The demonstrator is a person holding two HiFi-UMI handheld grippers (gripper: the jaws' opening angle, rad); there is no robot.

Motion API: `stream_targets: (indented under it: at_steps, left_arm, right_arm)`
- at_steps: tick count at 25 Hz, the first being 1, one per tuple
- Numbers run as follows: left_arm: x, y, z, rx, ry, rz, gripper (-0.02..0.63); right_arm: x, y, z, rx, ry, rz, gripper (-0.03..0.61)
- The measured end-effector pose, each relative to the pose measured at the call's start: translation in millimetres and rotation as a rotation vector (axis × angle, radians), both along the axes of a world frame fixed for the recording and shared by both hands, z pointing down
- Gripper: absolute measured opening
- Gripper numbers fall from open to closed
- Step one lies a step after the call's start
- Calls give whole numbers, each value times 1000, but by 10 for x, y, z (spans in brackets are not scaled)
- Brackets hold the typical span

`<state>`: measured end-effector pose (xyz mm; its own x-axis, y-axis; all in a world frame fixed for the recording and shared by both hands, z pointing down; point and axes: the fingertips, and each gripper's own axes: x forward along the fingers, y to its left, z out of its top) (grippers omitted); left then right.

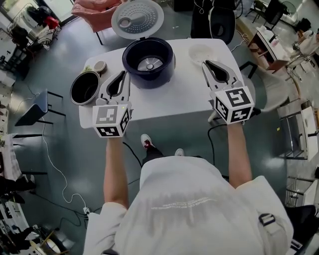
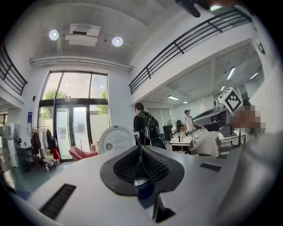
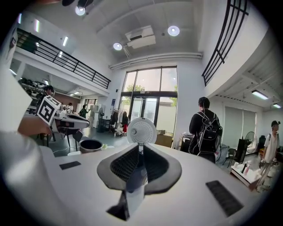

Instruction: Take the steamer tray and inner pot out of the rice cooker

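Observation:
The dark rice cooker (image 1: 148, 62) stands open at the back middle of the white table (image 1: 169, 102), its white lid (image 1: 137, 19) tipped up behind it. The cooker's cavity shows only a metal plate at the bottom. The black inner pot (image 1: 85, 87) sits on the table's left end, and the pale steamer tray (image 1: 200, 53) lies at the back right. My left gripper (image 1: 121, 75) hovers between pot and cooker, shut and empty. My right gripper (image 1: 206, 63) hangs beside the tray, also shut and empty. The right gripper view shows the lid (image 3: 142, 130) and the pot (image 3: 90, 145).
A small round cup (image 1: 99, 66) sits behind the inner pot. A black chair (image 1: 219, 22) and a pink cloth (image 1: 94, 12) are beyond the table. A person with a backpack (image 3: 204, 128) stands further off. Cables trail on the floor at the left.

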<state>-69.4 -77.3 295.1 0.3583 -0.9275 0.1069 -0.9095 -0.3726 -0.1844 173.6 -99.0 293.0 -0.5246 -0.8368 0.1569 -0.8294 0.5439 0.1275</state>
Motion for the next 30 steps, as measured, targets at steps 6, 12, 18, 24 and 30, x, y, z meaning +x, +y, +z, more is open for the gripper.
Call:
stream_targets:
  at_steps: [6,12,18,24,30]
  left_arm:
    - [176,212,-128,9,-16,9,15]
    - [345,464,-281,32,-20,21,15]
    - [442,600,-348,50,-22,28,15]
    - [541,669,-391,66,-34,36,15]
    - [538,678,-397,64,-45,41,15]
  right_arm:
    - [66,248,-110,40,-5,-53,31]
    - [126,462,-142,63,25,-68,26]
    - [150,574,-149,64,24,-85,26]
    - [184,622,-179,70,24,-94,25]
    - [136,596,-169,73,39,-98,25]
